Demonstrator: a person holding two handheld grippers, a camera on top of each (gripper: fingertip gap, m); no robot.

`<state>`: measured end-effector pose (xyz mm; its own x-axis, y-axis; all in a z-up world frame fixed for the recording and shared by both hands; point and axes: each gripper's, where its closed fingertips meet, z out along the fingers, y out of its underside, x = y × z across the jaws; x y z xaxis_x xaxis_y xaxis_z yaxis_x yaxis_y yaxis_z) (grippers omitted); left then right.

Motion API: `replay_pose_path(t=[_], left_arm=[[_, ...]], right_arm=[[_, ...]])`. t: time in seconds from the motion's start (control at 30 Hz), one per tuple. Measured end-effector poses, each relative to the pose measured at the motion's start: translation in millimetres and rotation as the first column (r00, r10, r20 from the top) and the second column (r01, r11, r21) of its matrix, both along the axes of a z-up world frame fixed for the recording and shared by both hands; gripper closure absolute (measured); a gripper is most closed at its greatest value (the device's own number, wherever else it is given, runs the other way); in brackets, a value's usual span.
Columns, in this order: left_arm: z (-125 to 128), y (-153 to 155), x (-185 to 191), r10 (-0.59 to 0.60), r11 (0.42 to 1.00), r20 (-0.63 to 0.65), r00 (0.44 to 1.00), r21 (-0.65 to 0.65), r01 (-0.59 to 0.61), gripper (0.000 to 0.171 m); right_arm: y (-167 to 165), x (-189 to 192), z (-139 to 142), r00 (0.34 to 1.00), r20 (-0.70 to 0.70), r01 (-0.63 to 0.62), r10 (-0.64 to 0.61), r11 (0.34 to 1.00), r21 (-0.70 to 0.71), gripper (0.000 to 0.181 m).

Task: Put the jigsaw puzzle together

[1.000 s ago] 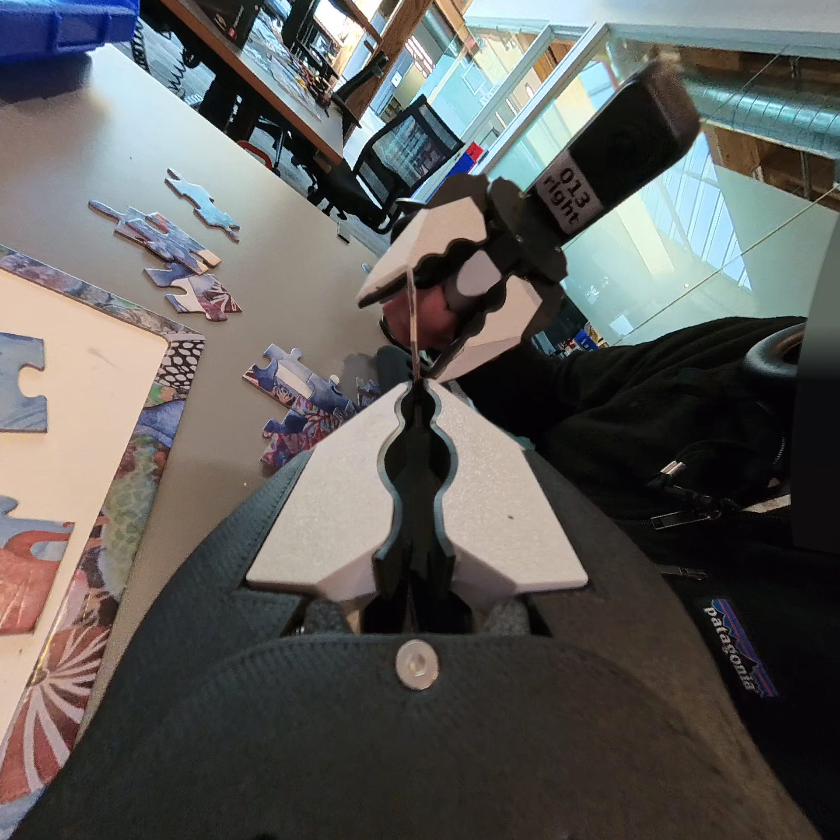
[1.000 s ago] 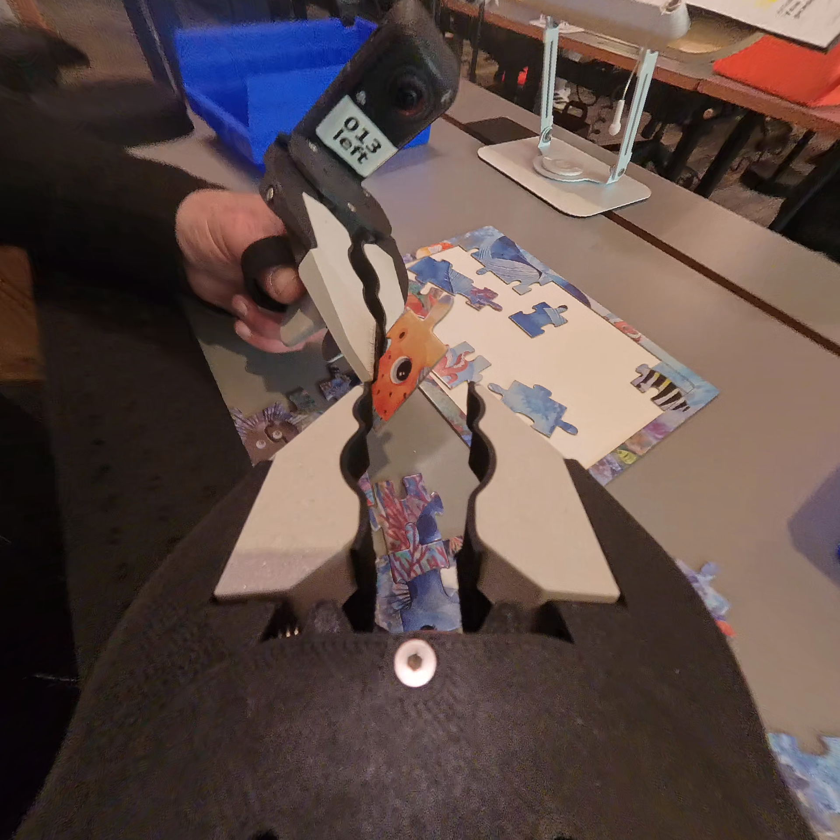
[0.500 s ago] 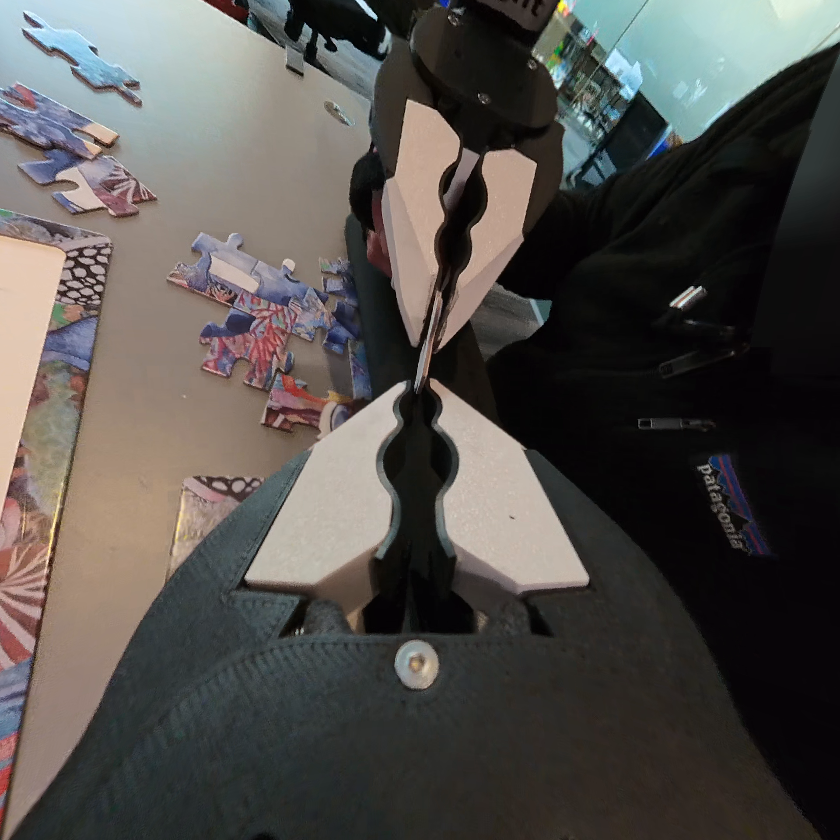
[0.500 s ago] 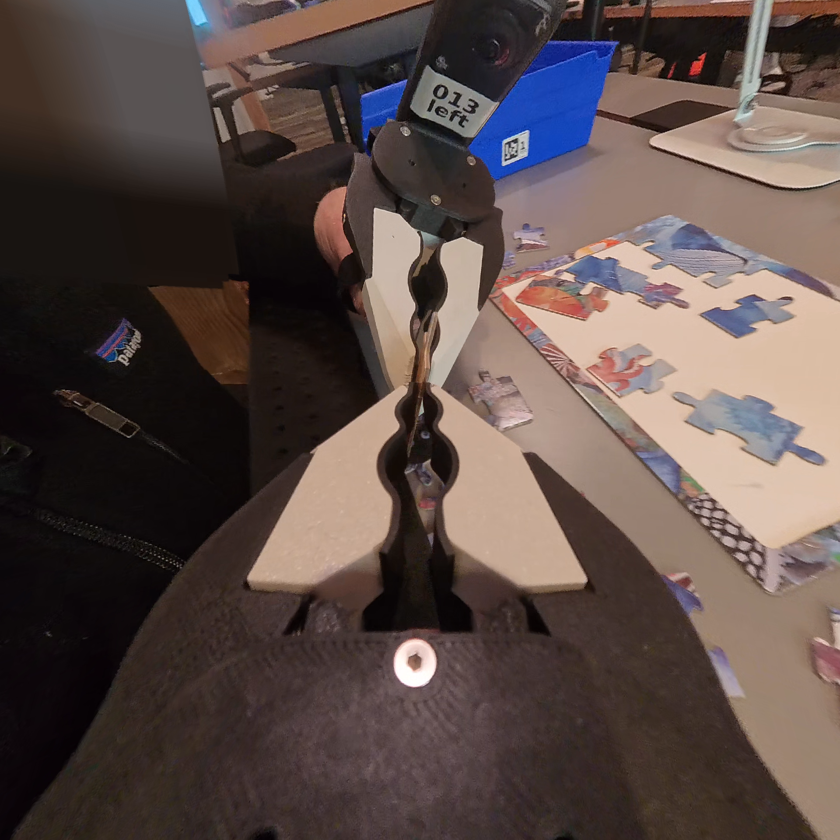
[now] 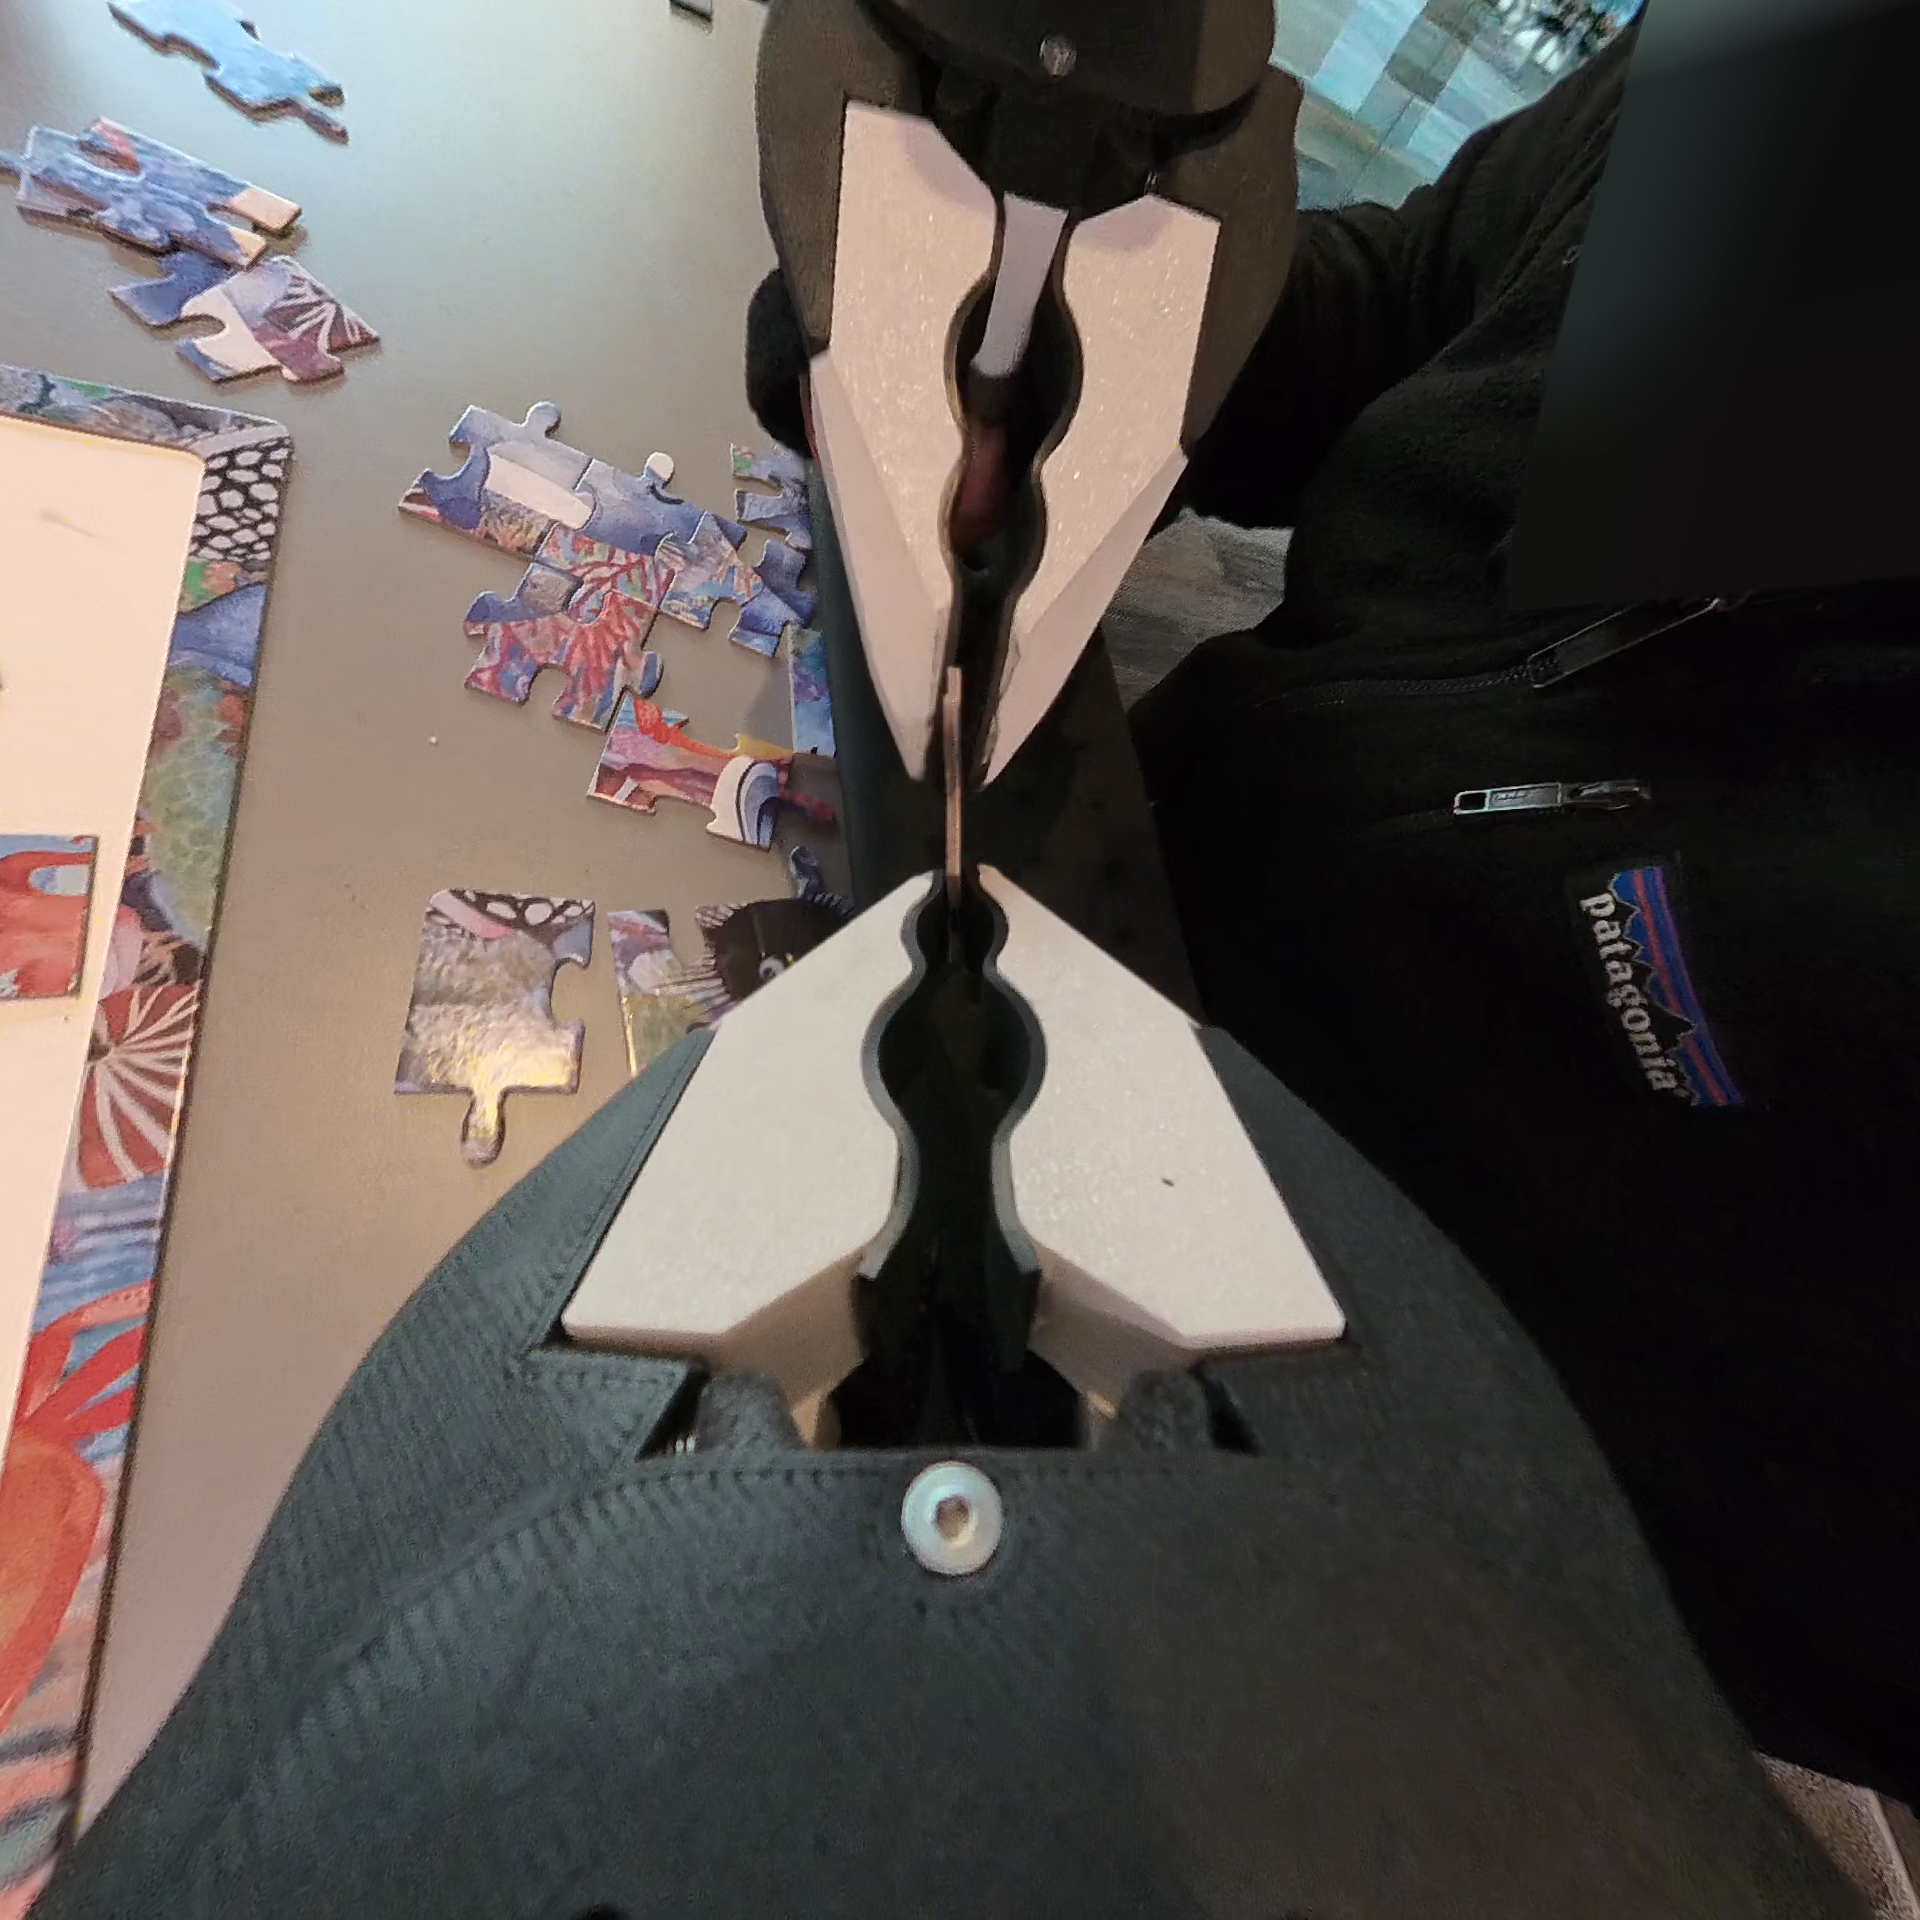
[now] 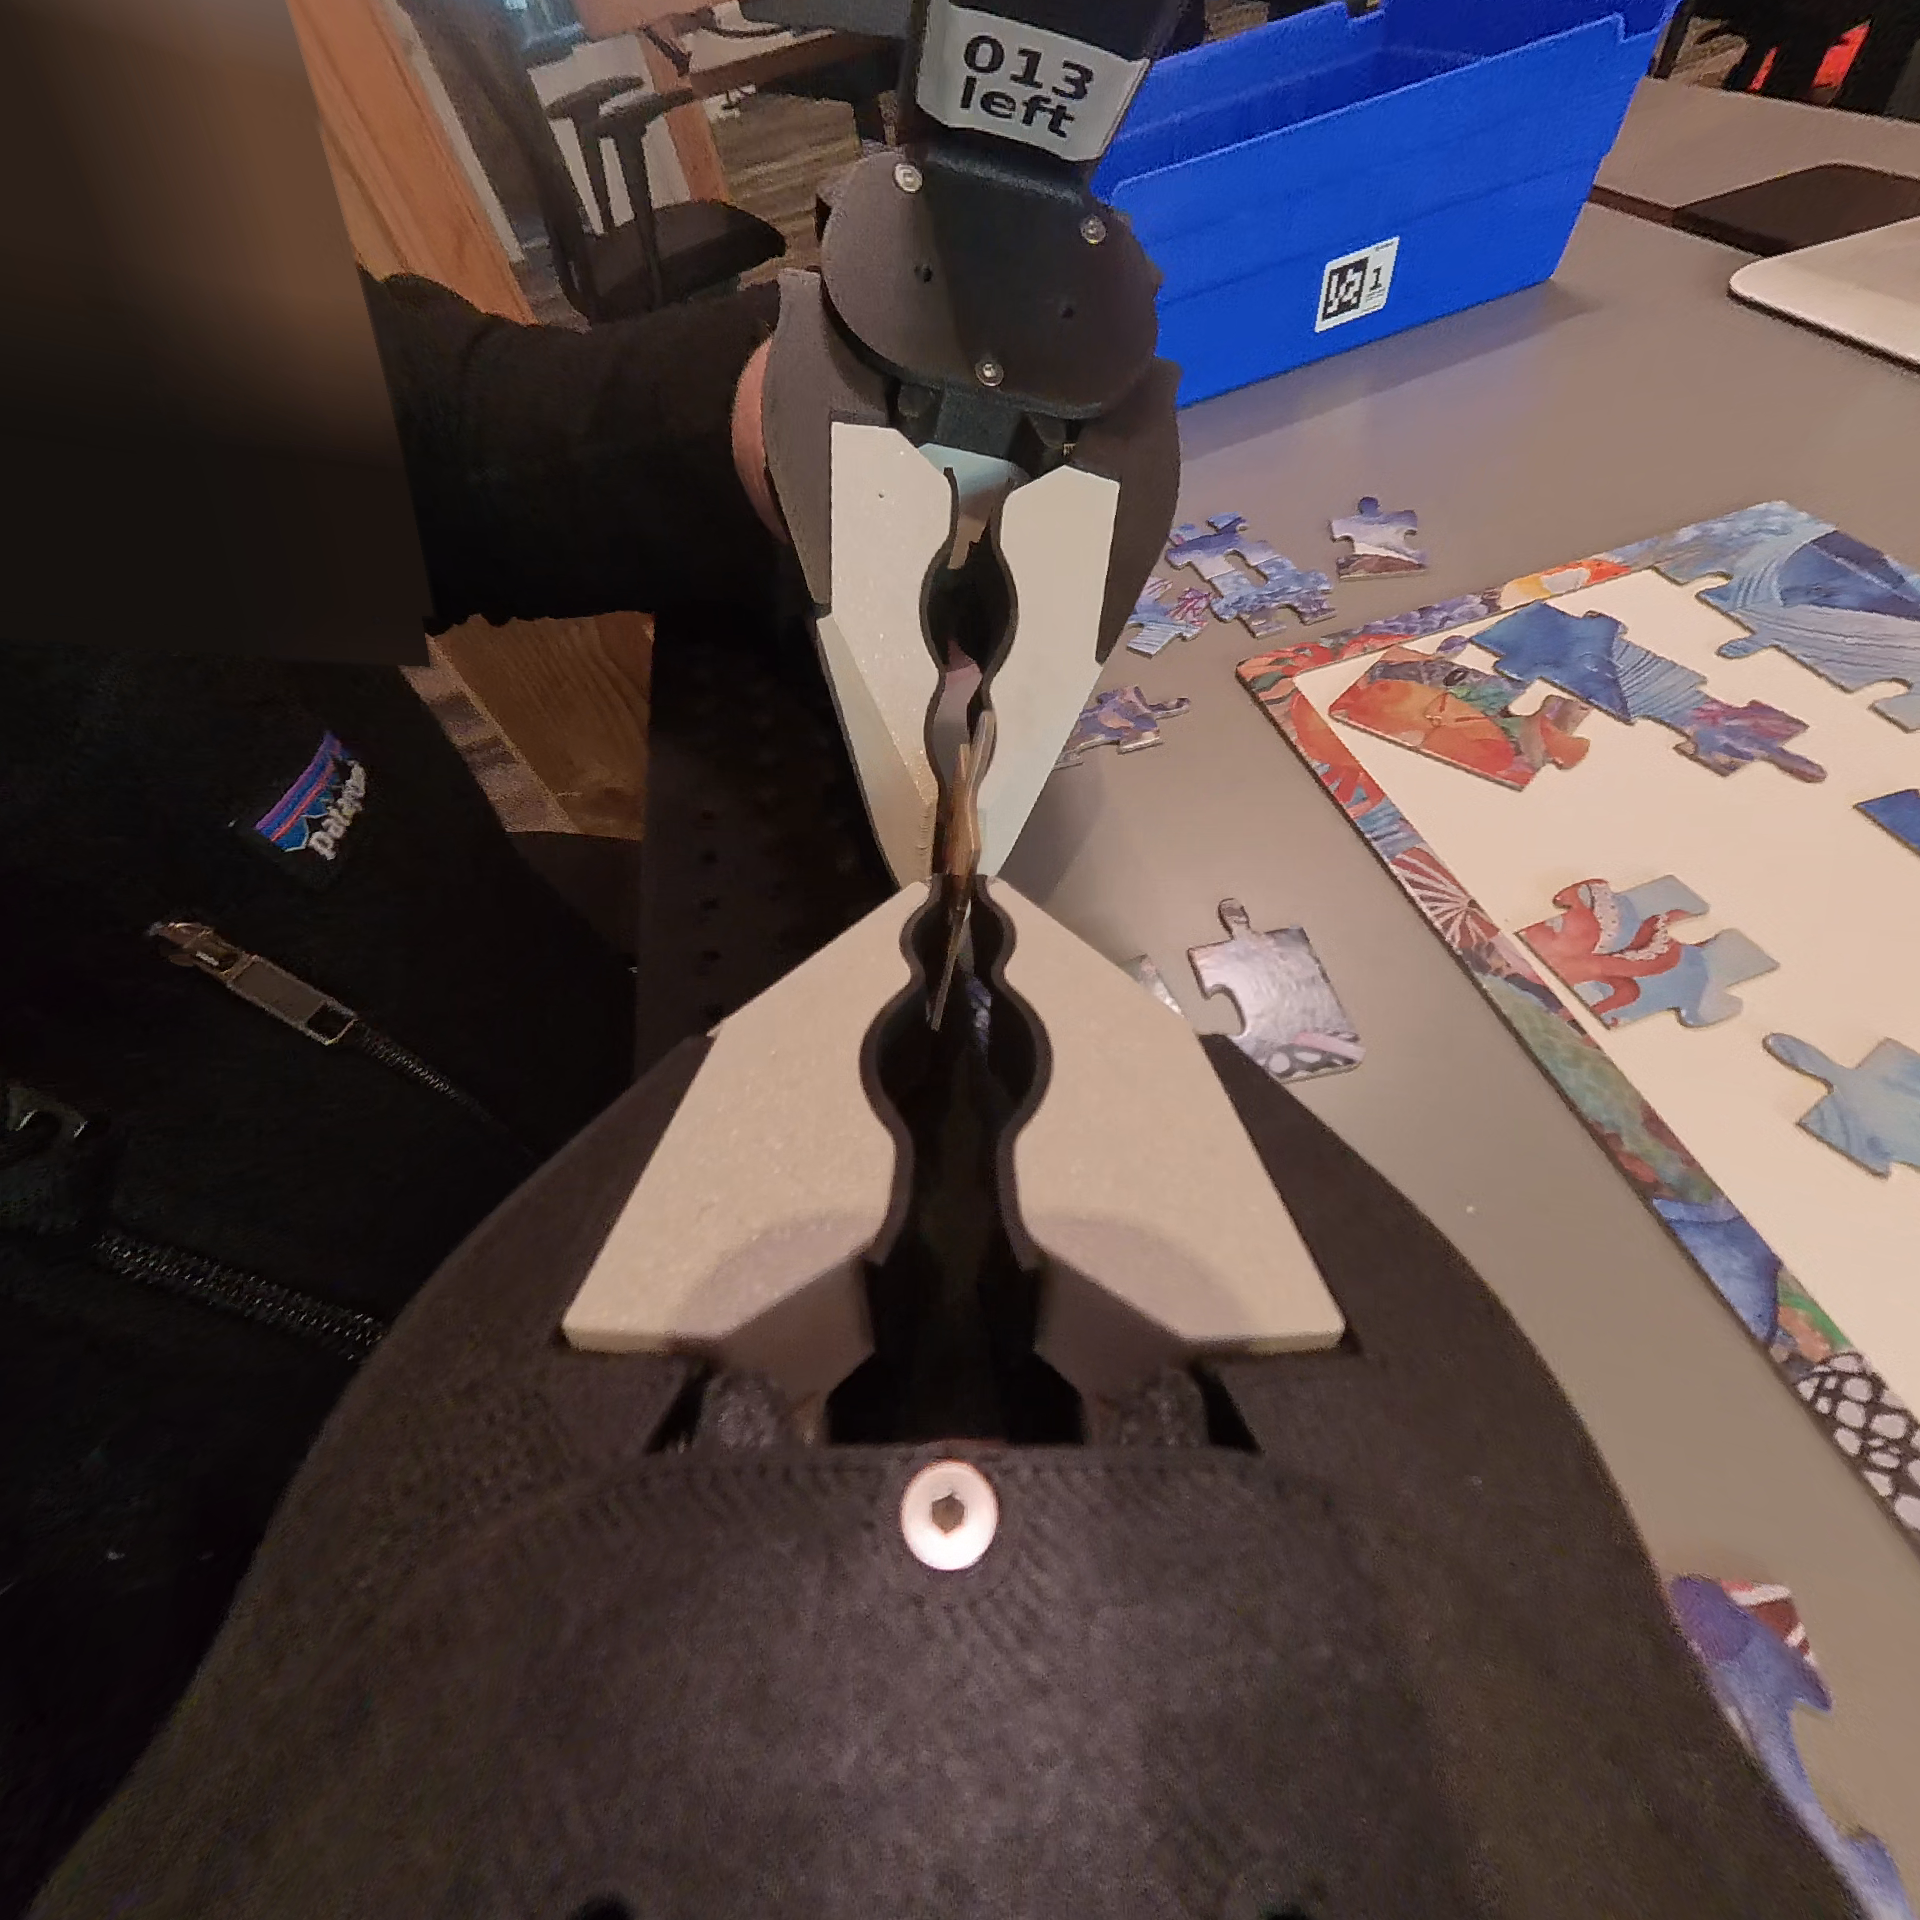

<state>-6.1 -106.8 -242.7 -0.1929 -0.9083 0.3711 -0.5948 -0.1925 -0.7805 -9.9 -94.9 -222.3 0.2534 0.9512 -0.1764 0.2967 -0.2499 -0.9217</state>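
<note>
The left gripper (image 5: 951,894), a black fabric-covered body with two pale grey wedge-shaped fingers (image 5: 769,1122), has its tips drawn together on a thin puzzle piece (image 5: 952,790) seen edge-on. The right gripper (image 6: 951,899), of the same build, meets it tip to tip, its own tips also pinched on that piece's opposite end. The two point straight at each other, held in the air off the surface's near edge, in front of the person's black fleece jacket (image 5: 1558,935). A black sleeve (image 6: 582,457) leads to the hand behind the left gripper.
</note>
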Motion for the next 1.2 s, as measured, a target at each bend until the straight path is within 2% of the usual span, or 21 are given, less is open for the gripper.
replay_pose_path(t=[0.1,0.27,0.43,0.67,0.8,0.87,0.97,1.03,1.1,1.2], left_arm=[[-3,2,-6,-0.006,0.999,-0.048,0.999,0.050,0.008,0.171],[-4,12,-16,0.006,0.996,-0.112,0.994,0.087,0.004,0.171],[9,41,-29,0.066,0.997,-0.101,0.993,0.056,-0.060,0.171],[24,88,-37,0.126,0.989,-0.048,0.991,-0.067,-0.129,0.171],[26,110,-36,0.159,0.980,-0.026,0.987,-0.118,-0.161,0.171],[26,125,-38,0.198,0.977,-0.016,0.980,-0.080,-0.198,0.171],[15,152,-53,0.268,0.963,-0.069,0.961,0.053,-0.264,0.166],[13,157,-58,0.275,0.960,-0.069,0.959,0.069,-0.270,0.171],[10,158,-60,0.270,0.963,-0.089,0.959,0.048,-0.266,0.171],[-2,162,-67,0.272,0.960,-0.162,0.948,0.111,-0.257,0.171]], right_arm=[[5,-7,13,1.000,-0.006,-0.017,0.017,1.000,0.017,0.173],[17,-18,13,0.993,0.093,-0.071,0.068,0.997,0.030,0.181],[42,-19,21,0.998,0.009,-0.062,0.063,0.995,-0.083,0.181],[85,-15,25,0.988,-0.152,-0.045,-0.001,0.955,-0.295,0.181],[103,-11,23,0.976,-0.214,-0.041,-0.037,0.936,-0.350,0.181],[110,-7,22,0.969,-0.238,-0.024,-0.065,0.935,-0.353,0.181],[120,4,22,0.961,-0.250,0.024,-0.117,0.938,-0.346,0.181],[126,10,21,0.960,-0.240,0.059,-0.145,0.941,-0.332,0.181],[129,13,17,0.966,-0.203,0.091,-0.158,0.948,-0.304,0.181],[123,7,7,0.988,-0.094,0.091,-0.118,0.963,-0.253,0.181]])
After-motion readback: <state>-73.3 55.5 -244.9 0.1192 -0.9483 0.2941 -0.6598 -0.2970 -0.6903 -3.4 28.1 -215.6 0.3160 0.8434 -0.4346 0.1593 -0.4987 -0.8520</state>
